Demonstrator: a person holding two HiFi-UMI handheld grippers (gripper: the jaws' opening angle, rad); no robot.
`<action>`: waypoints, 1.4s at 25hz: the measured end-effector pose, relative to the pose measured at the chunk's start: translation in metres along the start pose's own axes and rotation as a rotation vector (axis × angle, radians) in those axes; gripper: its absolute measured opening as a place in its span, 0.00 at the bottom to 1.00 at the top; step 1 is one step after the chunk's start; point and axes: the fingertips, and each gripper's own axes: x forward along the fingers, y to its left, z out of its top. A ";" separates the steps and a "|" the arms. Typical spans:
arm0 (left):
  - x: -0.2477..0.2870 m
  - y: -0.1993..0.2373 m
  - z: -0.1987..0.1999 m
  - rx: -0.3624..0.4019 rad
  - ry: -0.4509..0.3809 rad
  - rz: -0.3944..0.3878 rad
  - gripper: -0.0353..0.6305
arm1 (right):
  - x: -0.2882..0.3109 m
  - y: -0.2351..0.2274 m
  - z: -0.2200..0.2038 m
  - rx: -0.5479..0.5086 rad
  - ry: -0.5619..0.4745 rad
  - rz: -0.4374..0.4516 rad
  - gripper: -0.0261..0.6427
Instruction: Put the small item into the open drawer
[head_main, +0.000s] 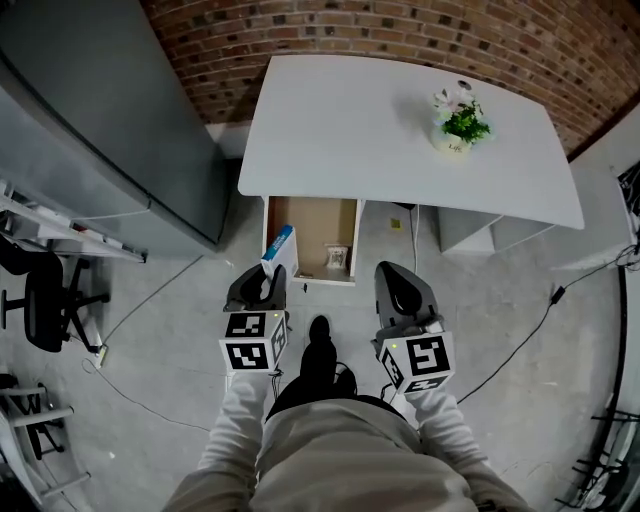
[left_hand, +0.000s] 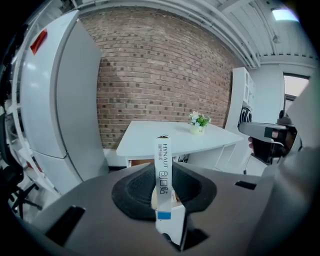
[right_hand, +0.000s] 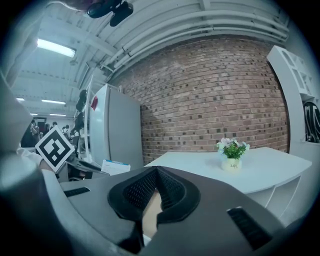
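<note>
My left gripper (head_main: 268, 285) is shut on a narrow white box with a blue end (head_main: 280, 249), which stands upright between the jaws (left_hand: 162, 172). It hangs just in front of the open wooden drawer (head_main: 312, 222) under the white desk (head_main: 400, 130), at the drawer's left front corner. A small pale item (head_main: 336, 257) lies inside the drawer near its front. My right gripper (head_main: 398, 287) hovers to the right of the drawer front, its pads meeting at the tips (right_hand: 156, 172) with nothing between them. The box also shows in the right gripper view (right_hand: 115, 166).
A potted plant (head_main: 460, 122) stands on the desk's far right. A tall grey refrigerator (head_main: 100, 120) rises to the left and a brick wall (head_main: 400, 30) behind. An office chair (head_main: 45, 300) and cables (head_main: 150, 300) are on the floor; my shoe (head_main: 318, 335) is between the grippers.
</note>
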 end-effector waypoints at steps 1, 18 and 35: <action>0.007 0.005 0.001 0.000 0.005 -0.002 0.20 | 0.009 -0.001 0.002 -0.001 0.000 -0.002 0.08; 0.078 0.059 -0.012 0.000 0.104 -0.058 0.20 | 0.091 -0.005 0.017 -0.028 0.056 -0.061 0.08; 0.134 0.080 -0.057 -0.054 0.231 -0.044 0.20 | 0.132 -0.004 0.014 -0.042 0.044 -0.026 0.08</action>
